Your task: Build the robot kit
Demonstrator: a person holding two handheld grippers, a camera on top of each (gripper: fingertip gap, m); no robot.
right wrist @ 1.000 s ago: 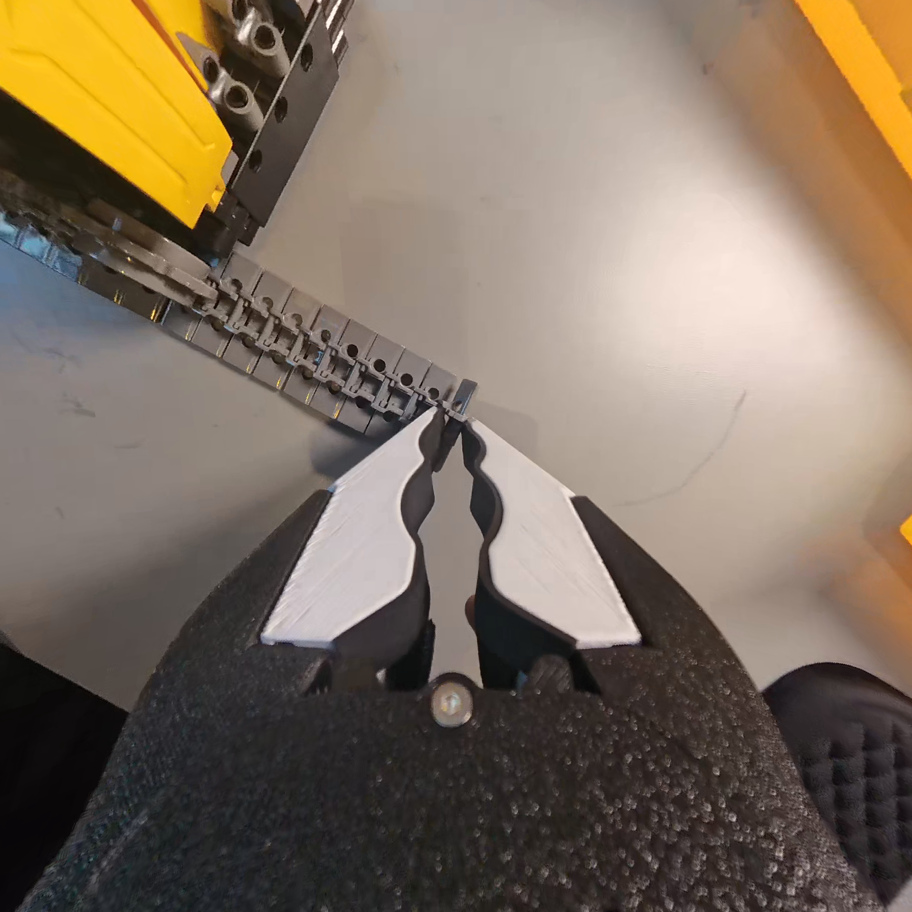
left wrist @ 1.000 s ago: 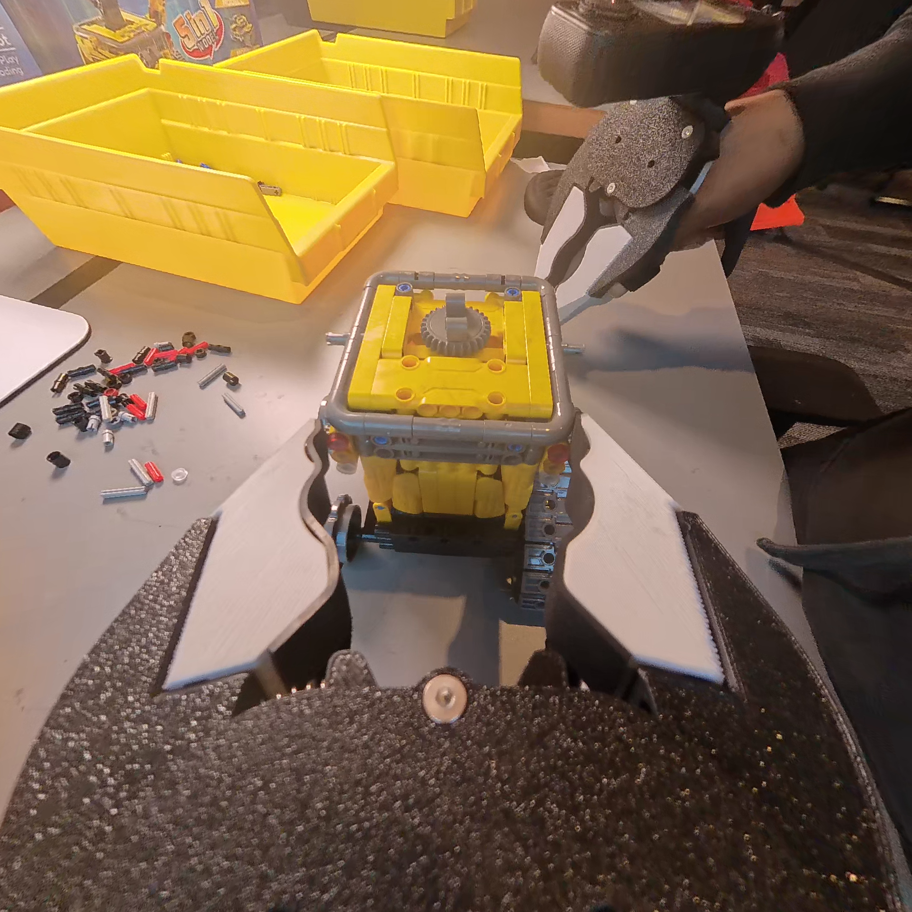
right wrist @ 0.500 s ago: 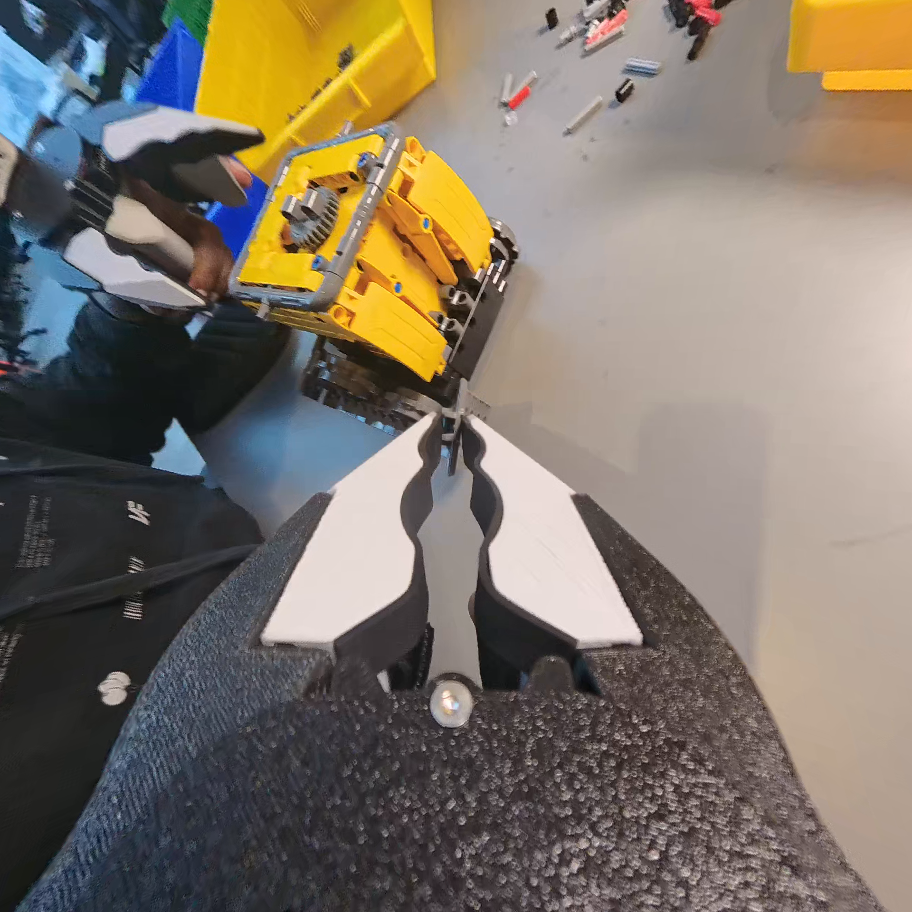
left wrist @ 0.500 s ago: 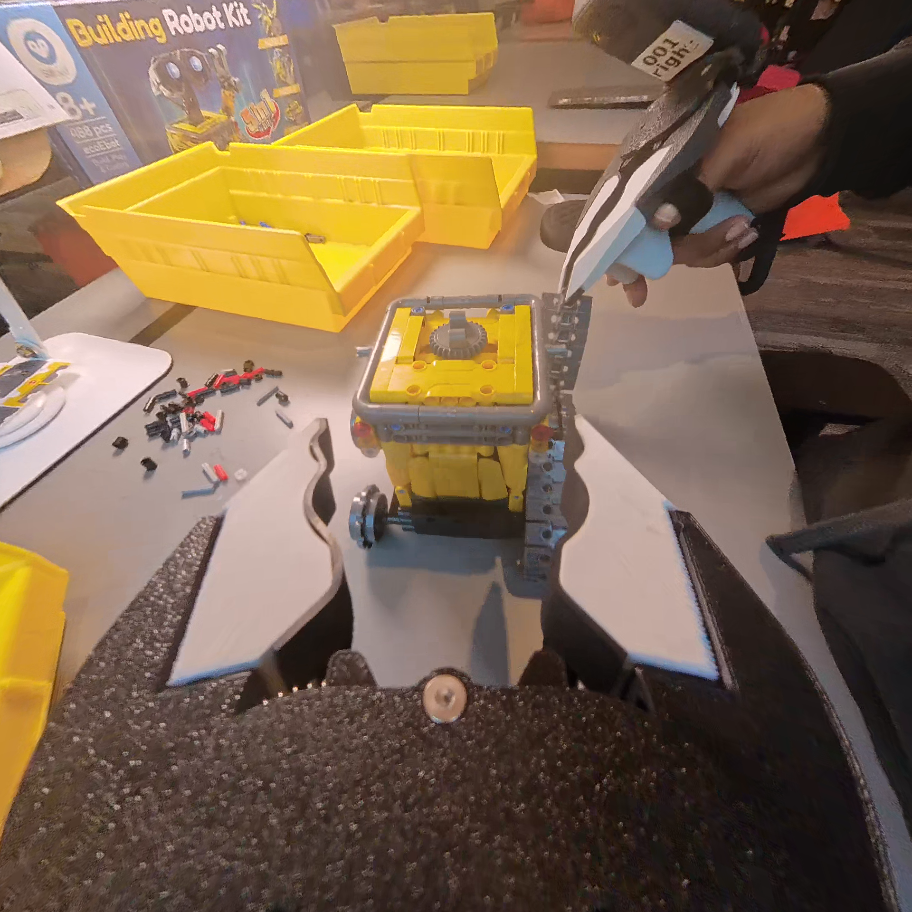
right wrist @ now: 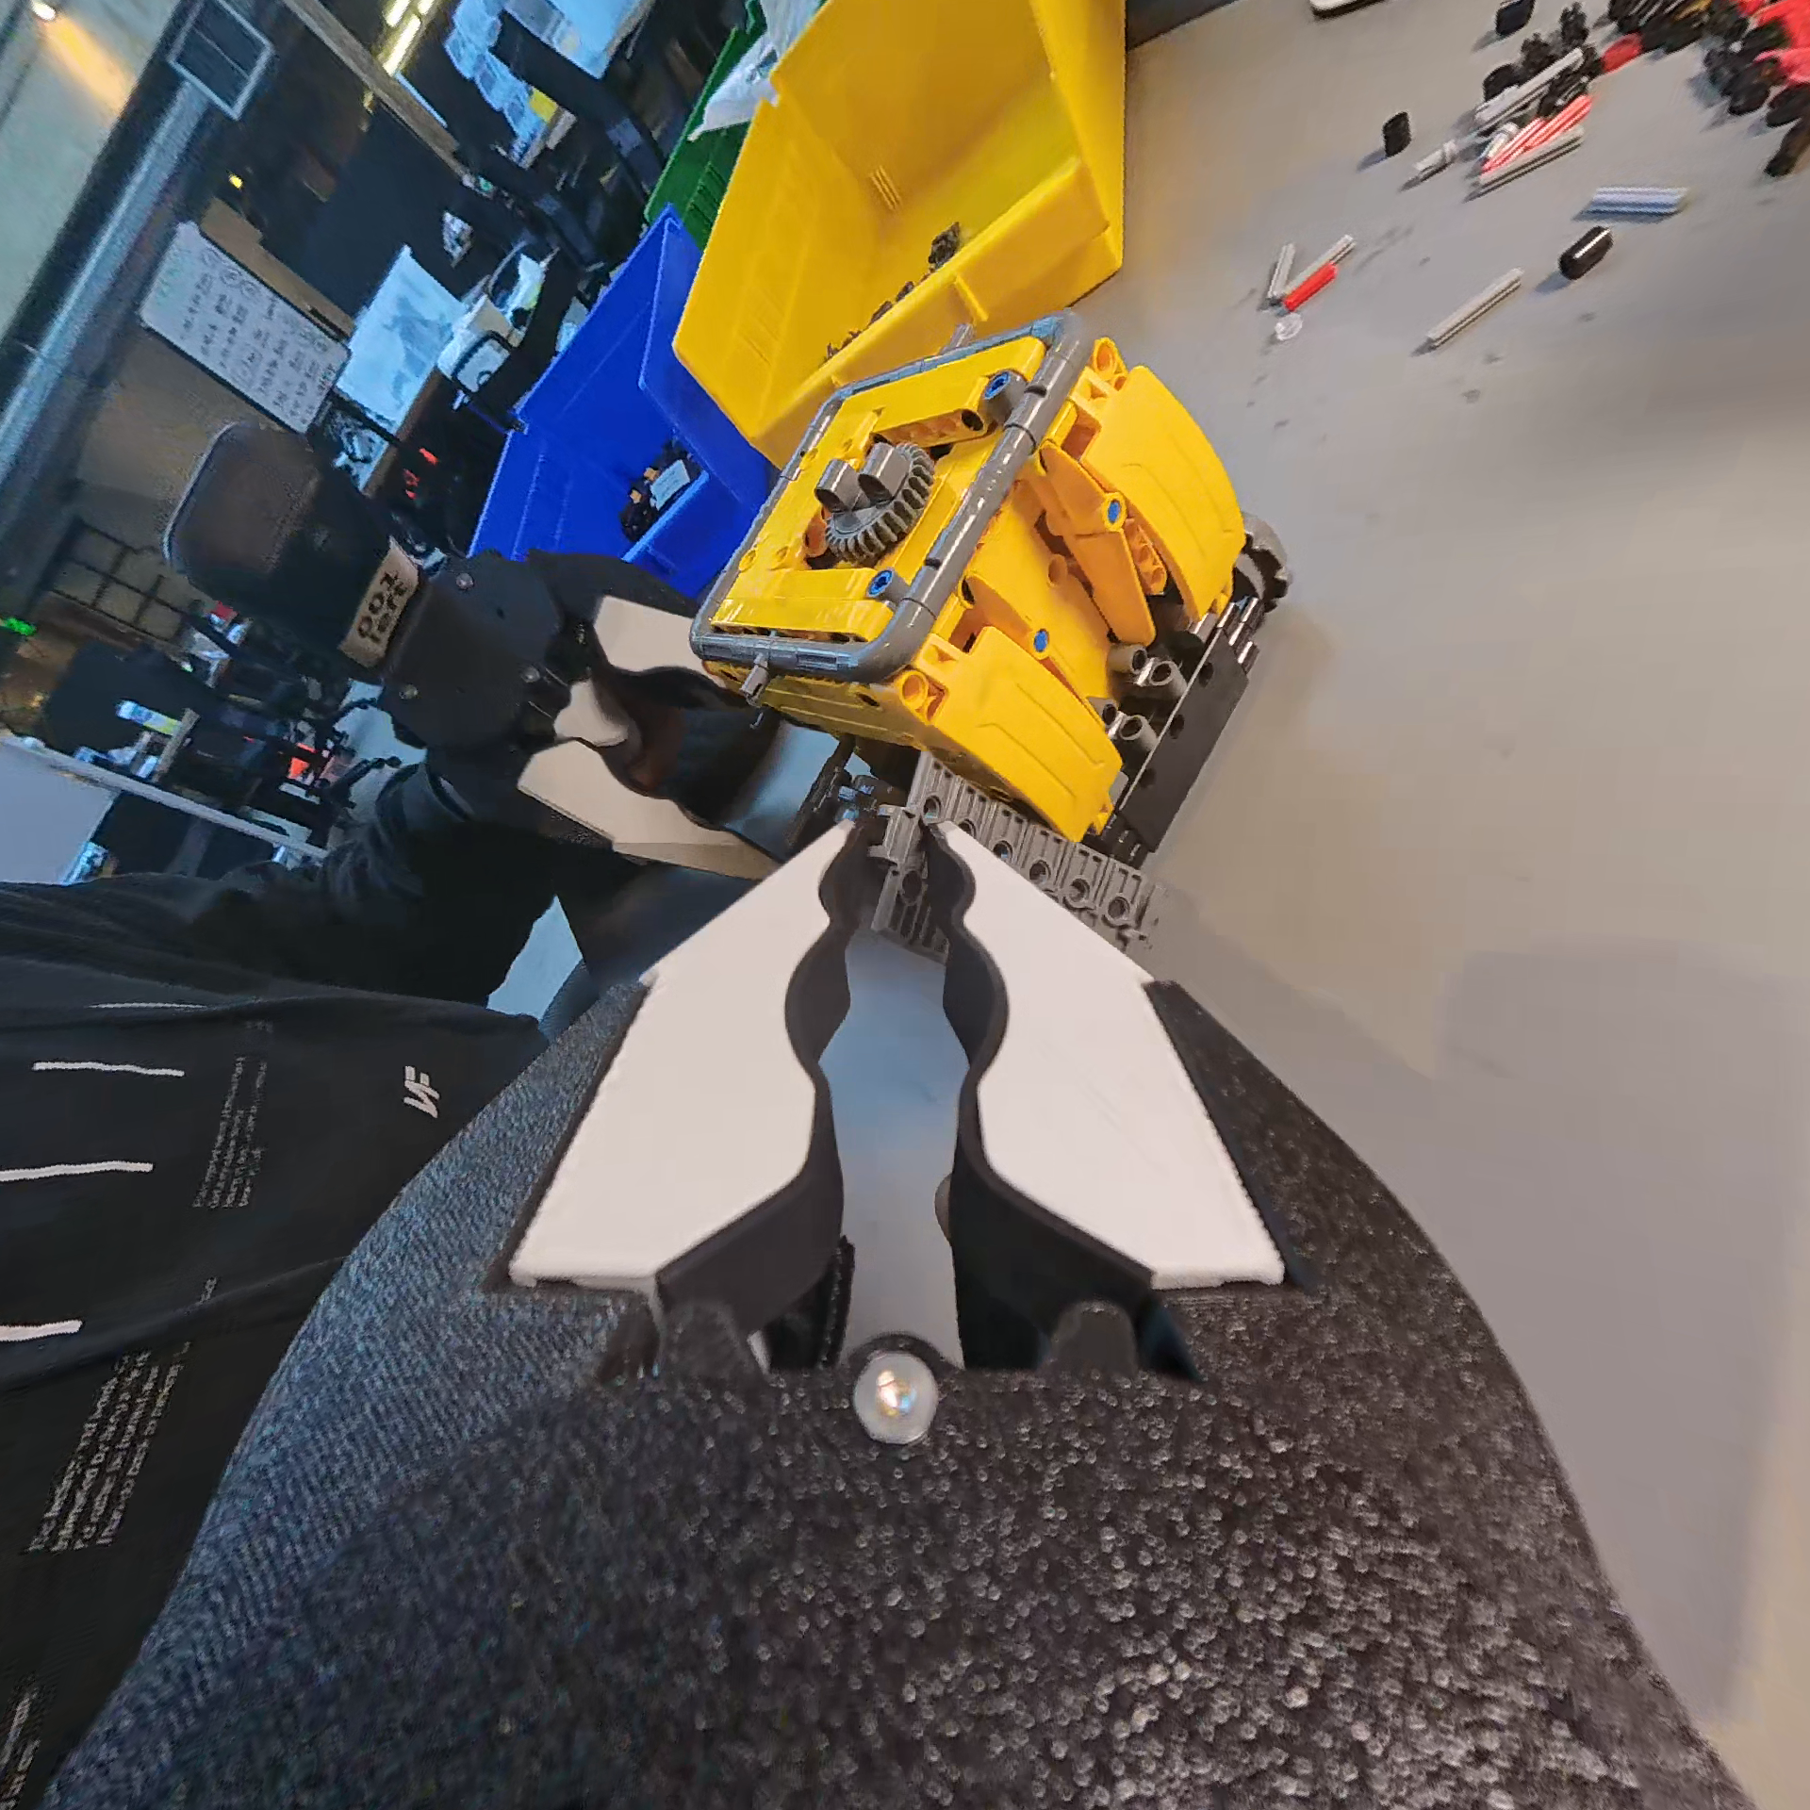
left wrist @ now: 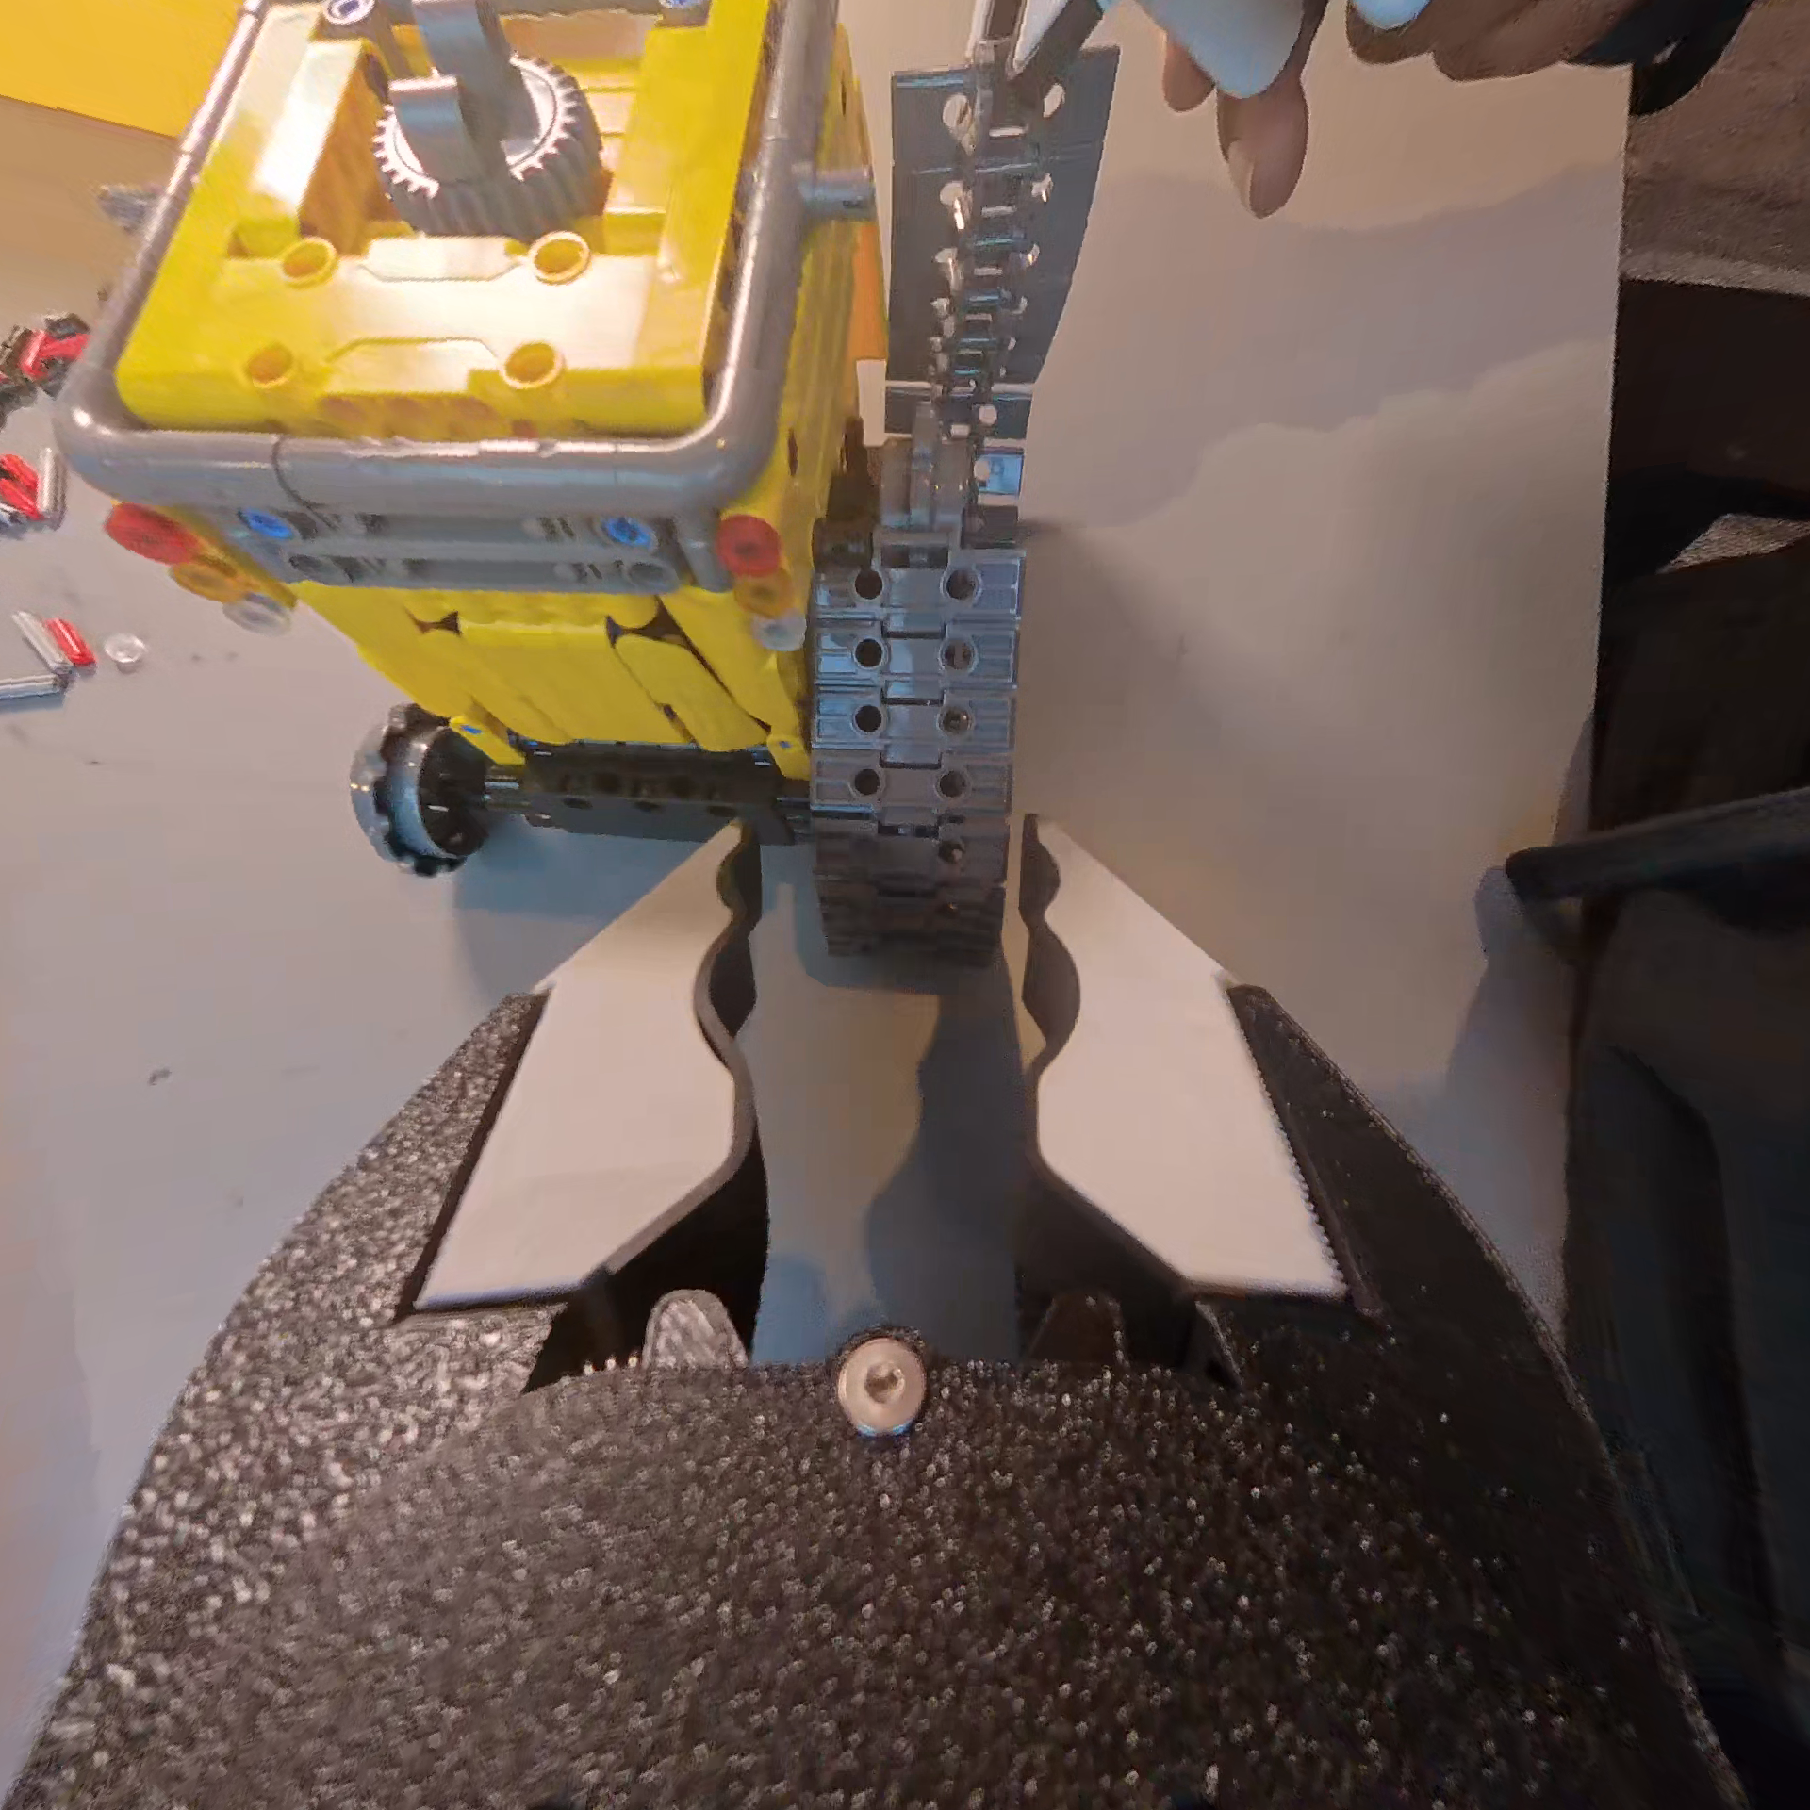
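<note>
A yellow brick-built model (left wrist: 441, 323) with a grey frame and a gear on top stands on the grey table (left wrist: 1273, 588). A grey link track (left wrist: 916, 686) wraps the wheel on its right side. My left gripper (left wrist: 886, 850) is open, low on the table, with its fingertips on either side of the track's front curve. My right gripper (right wrist: 896, 850) is shut on the track's free end (right wrist: 906, 862) and holds it up beside the model (right wrist: 979, 607). In the left wrist view the right gripper (left wrist: 1014, 34) is at the top edge. The left gripper's fingers (right wrist: 627, 808) show left of the model.
A yellow bin (right wrist: 911, 196) and a blue bin (right wrist: 607, 421) stand behind the model. Small loose parts lie scattered on the table (right wrist: 1528, 127), also at the left edge of the left wrist view (left wrist: 39, 490). The person's dark clothing (left wrist: 1714, 881) is beyond the table's right edge. The tips of one gripper are about 12 cm away from the tips of the other.
My right gripper has lifted the track's end off the table and raised it beside the model. My left gripper has moved in close and narrowed around the track's front.
</note>
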